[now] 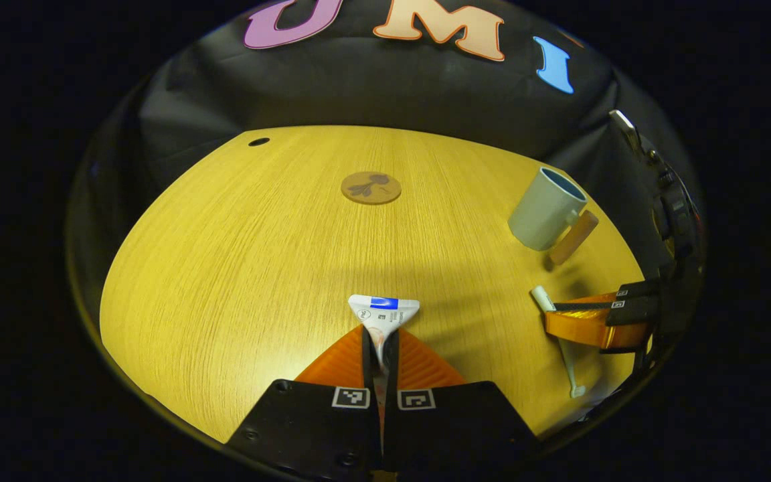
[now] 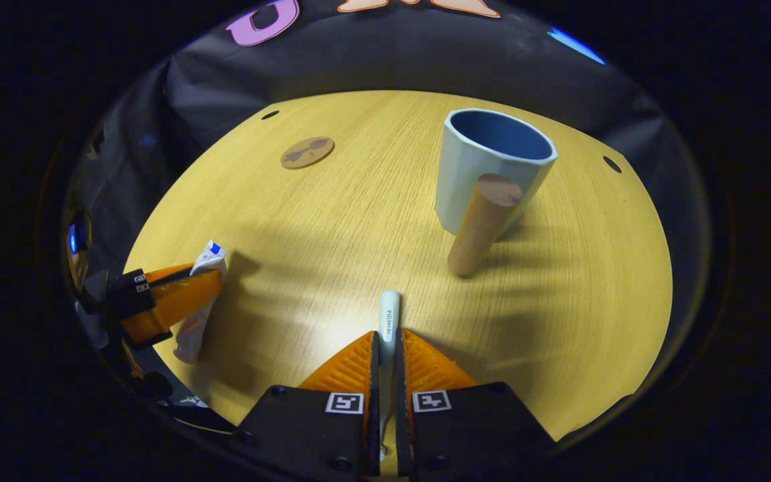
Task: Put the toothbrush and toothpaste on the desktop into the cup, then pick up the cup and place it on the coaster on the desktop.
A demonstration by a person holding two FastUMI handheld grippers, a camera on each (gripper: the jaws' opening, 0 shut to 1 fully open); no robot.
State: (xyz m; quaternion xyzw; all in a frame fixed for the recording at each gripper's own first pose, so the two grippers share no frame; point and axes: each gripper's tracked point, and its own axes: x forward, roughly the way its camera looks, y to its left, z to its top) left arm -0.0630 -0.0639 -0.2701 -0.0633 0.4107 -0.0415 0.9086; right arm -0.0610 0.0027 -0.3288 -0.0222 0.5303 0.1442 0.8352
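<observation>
Left claw (image 1: pixel 381 348) at bottom centre of the left gripper view is pinched on the toothpaste (image 1: pixel 383 313), the crimped end sticking out past your tips; coaster (image 1: pixel 371 187) sits upper centre on the table (image 1: pixel 225 254), cup (image 1: pixel 546 209) upper right. Right claw (image 2: pixel 387 355) at bottom centre of the right gripper view is clamped on the toothbrush (image 2: pixel 389 314), cup up and right with its wooden handle (image 2: pixel 482 224) facing you. Risks: soft tube could slip or fold on the rim, and clipping that handle could knock the cup over.
</observation>
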